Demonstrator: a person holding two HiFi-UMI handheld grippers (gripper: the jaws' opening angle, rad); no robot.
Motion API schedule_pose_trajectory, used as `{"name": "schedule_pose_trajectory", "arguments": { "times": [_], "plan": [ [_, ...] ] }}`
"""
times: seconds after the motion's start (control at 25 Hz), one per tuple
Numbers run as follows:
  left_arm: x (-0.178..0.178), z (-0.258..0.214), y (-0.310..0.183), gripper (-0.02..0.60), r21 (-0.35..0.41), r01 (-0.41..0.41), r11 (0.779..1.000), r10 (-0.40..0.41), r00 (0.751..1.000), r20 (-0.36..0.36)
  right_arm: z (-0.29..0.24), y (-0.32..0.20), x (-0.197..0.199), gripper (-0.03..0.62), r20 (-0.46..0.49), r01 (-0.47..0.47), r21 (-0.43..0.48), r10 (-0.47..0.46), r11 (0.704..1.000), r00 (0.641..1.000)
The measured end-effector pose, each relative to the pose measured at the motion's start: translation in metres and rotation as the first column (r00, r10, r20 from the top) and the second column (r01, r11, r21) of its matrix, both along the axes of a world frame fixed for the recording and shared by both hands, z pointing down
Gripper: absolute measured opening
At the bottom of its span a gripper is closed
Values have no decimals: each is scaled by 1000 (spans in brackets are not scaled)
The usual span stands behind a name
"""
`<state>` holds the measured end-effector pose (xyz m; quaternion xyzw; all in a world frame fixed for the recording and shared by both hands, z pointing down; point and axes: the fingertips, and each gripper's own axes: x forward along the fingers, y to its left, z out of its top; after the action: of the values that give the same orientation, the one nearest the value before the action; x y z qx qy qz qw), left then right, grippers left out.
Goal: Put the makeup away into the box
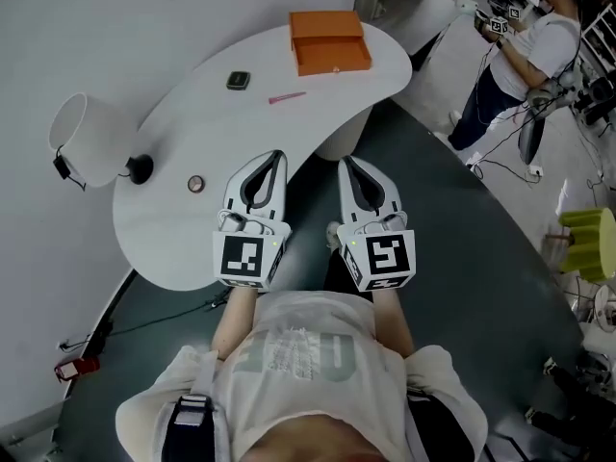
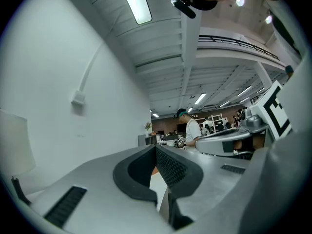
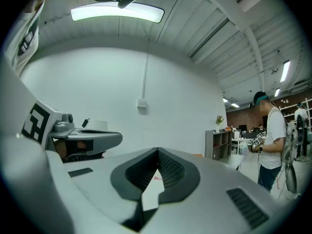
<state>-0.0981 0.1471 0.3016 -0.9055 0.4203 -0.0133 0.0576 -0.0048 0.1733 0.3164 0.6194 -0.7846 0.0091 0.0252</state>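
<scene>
— What takes up most of the scene?

— A curved white table, seen from above, on a dark floor.

— And the person's arms?

— Both forearms reach forward from the body, side by side and roughly parallel. Each ends in a gripper held level and pointing toward the table.

— Where does each one sit?

— The left gripper lies over the table's near edge. The right gripper is just beside it, over the floor off the table's rim. Their marker cubes face up.

— How are the jaws?

— Pressed together at the tips on both. Each gripper view shows the pads meeting with nothing between them.

— Where is the box?

— The orange box stands at the table's far end, well apart from both grippers.

— Anything else of size?

— A lamp with a white shade stands at the table's left edge.

— And the makeup?

— It is loose on the tabletop. A dark compact lies left of the box, with a pink stick between them, nearer the person. A small round item lies near the left gripper's jaws, just to their left. Neither gripper touches any of it.
</scene>
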Motion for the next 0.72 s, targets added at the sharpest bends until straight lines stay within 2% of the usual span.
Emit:
{"name": "schedule_pose_trajectory", "arguments": {
  "times": [0.2,0.44,0.56,0.72],
  "plan": [
    [47,-12,-52,5,26,21,999,-21,1000,-2,-10,-62,41,5,1,52,12,-52,999,999],
    [86,-32,-119,5,37,89,995,-88,996,-22,-28,-131,81,5,-8,139,23,-139,990,990],
    [101,-39,-141,5,46,106,993,-104,993,-46,-32,-159,91,5,-23,189,30,-188,982,982],
    [109,-34,-166,5,31,117,993,-116,993,-36,-33,-186,89,5,-49,232,28,-231,972,972]
  ]
}}
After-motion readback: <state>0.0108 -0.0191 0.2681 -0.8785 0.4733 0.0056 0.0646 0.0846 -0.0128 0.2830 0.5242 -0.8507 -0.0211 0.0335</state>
